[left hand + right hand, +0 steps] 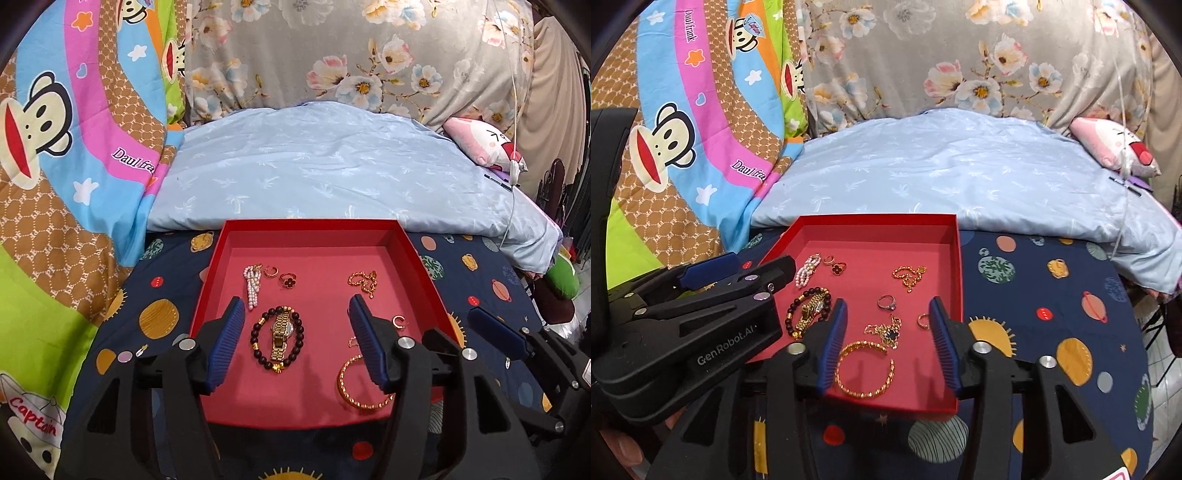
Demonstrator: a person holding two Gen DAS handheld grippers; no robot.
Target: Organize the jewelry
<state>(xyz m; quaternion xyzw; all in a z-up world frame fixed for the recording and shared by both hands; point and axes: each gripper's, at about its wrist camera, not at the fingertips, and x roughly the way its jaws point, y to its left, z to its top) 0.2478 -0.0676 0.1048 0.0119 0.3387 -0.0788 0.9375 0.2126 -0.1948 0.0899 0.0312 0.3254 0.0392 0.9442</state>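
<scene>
Jewelry: all of it lies scattered on the floor of the red tray (402,240), nothing lifted yet.
Left gripper (297,341): spread wide and empty, hanging over the gold watch (282,331), which sits inside the dark bead bracelet (277,339).
Right gripper (888,341): also spread and empty, straddling the gold bangle (866,369), with the tangled pendant chain (886,330) just beyond.
Handling: everything looks light and small. The bangle seems stiff, so pinch across its rim; the chain is limp and will slump and snag.
Further out: pearl strand (253,286), flower ring (288,280), gold chain (364,282), silver ring (887,302).
Risk: smooth metal may slip from ribbed pads.
</scene>
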